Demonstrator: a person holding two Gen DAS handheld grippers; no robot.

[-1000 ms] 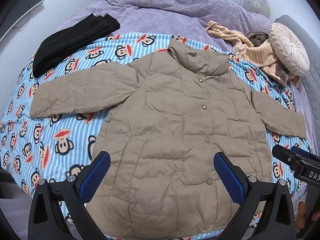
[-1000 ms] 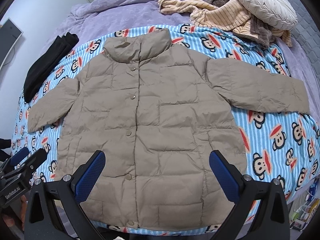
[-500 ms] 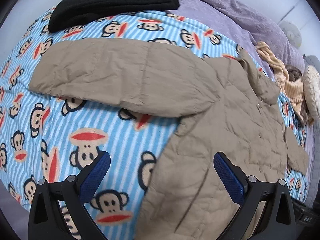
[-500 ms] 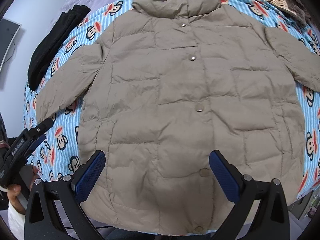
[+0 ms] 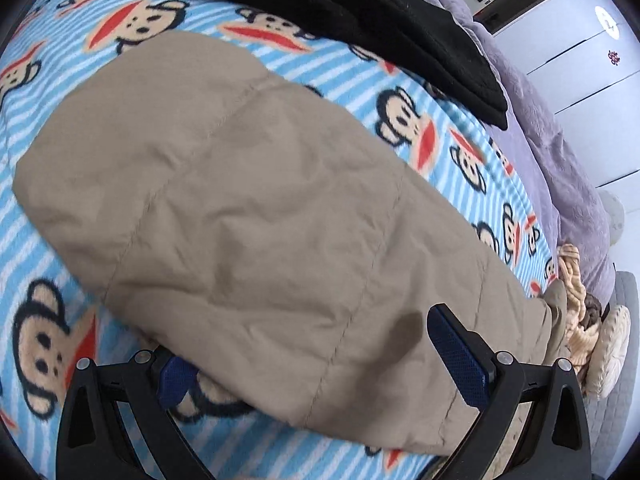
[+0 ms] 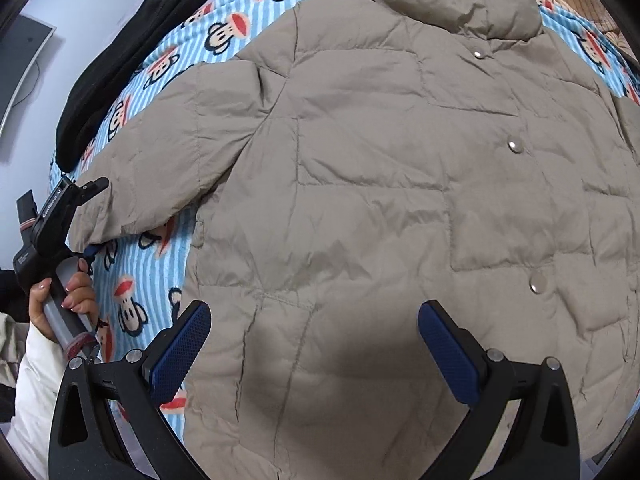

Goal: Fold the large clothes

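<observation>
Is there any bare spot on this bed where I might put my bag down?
Only strips of monkey blanket: one between the jacket sleeve and jacket body, another between the sleeve and the black garment. The jacket covers most of the rest.

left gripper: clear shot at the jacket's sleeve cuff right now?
Probably yes. The left gripper is open and already straddles the sleeve of the tan jacket, one finger tucked under the edge, the other above it. Nothing lies between; the black garment sits well beyond.
</observation>
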